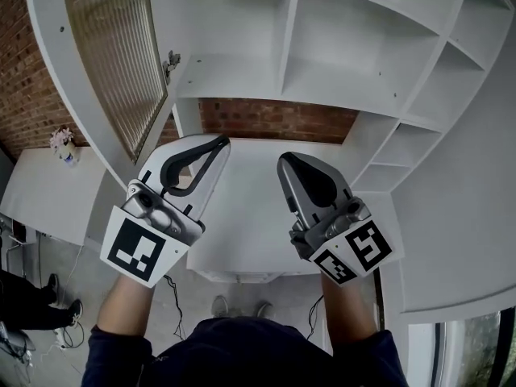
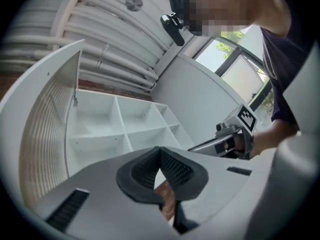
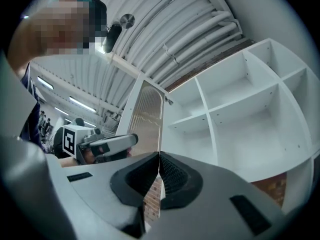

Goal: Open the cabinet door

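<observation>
In front of the tall white open-shelf cabinet [image 1: 292, 31], both tools are held low and side by side, tips angled up toward the shelves, well apart from any part of it.

- Left tool [image 1: 216, 145]: clenched, ribbed pads meeting, nothing between them (its own view shows only brick and shelf past the tips).
- Right tool [image 1: 289, 161]: also clenched and empty, pads together.
- White-framed cabinet door with ribbed glass panel [image 1: 113, 63]: stands swung out to the left of the shelf bays, hung on the cabinet's left edge by a small metal hinge [image 1: 171, 61]. Neither tool touches it.
- Red brick wall [image 1: 274, 119] shows behind the gap under the shelves; a white counter [image 1: 242, 216] sits below, between the two tools.

Why so held, as I judge it: with the bays fully exposed the door looks as open as the task asks, so the tools have no grip to keep and hang shut, clear of the door's sweep.

Door's lie: long axis upright, running with the cabinet's left post. The panel is turned roughly square to the cabinet front, free edge pointing out toward the person, the glass face looking across the opening toward the right tool.
</observation>
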Demonstrator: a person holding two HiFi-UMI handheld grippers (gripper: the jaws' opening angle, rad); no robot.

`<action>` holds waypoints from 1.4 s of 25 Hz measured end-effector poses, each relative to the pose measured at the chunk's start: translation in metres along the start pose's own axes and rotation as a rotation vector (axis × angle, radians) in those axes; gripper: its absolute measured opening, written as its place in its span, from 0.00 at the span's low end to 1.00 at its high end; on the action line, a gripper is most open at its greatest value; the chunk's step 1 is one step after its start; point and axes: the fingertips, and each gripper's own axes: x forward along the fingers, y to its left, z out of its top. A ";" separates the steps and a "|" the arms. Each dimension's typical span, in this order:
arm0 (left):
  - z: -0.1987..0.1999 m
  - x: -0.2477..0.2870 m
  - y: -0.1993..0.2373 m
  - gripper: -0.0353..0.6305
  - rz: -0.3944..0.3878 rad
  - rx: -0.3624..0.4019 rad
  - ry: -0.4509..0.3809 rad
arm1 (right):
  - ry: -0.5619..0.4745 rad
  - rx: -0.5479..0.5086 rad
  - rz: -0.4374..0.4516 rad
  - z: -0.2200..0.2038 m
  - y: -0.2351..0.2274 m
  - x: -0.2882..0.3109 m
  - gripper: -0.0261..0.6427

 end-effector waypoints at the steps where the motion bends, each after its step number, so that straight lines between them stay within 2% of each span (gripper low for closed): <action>1: -0.010 0.001 -0.001 0.06 0.001 -0.038 0.006 | 0.006 0.003 -0.004 -0.003 -0.003 -0.002 0.08; 3: -0.030 0.003 -0.002 0.06 0.004 -0.094 0.024 | 0.019 0.008 -0.009 -0.010 -0.010 -0.006 0.08; 7: -0.065 0.011 -0.007 0.06 0.017 -0.157 0.049 | 0.050 0.022 -0.019 -0.027 -0.023 -0.009 0.08; 11: -0.105 0.014 -0.017 0.06 0.004 -0.218 0.116 | 0.082 0.048 -0.035 -0.047 -0.036 -0.008 0.08; 20: -0.164 0.023 -0.033 0.06 -0.014 -0.295 0.191 | 0.163 0.090 -0.045 -0.094 -0.048 -0.003 0.08; 25: -0.178 0.029 -0.045 0.06 -0.049 -0.332 0.198 | 0.211 0.113 -0.057 -0.120 -0.050 -0.005 0.08; 27: -0.177 0.032 -0.047 0.06 -0.061 -0.342 0.176 | 0.224 0.118 -0.060 -0.127 -0.050 -0.004 0.08; 30: -0.172 0.036 -0.045 0.06 -0.066 -0.353 0.136 | 0.234 0.120 -0.060 -0.133 -0.048 -0.001 0.08; 35: -0.172 0.034 -0.045 0.06 -0.088 -0.361 0.152 | 0.239 0.119 -0.060 -0.133 -0.046 -0.001 0.08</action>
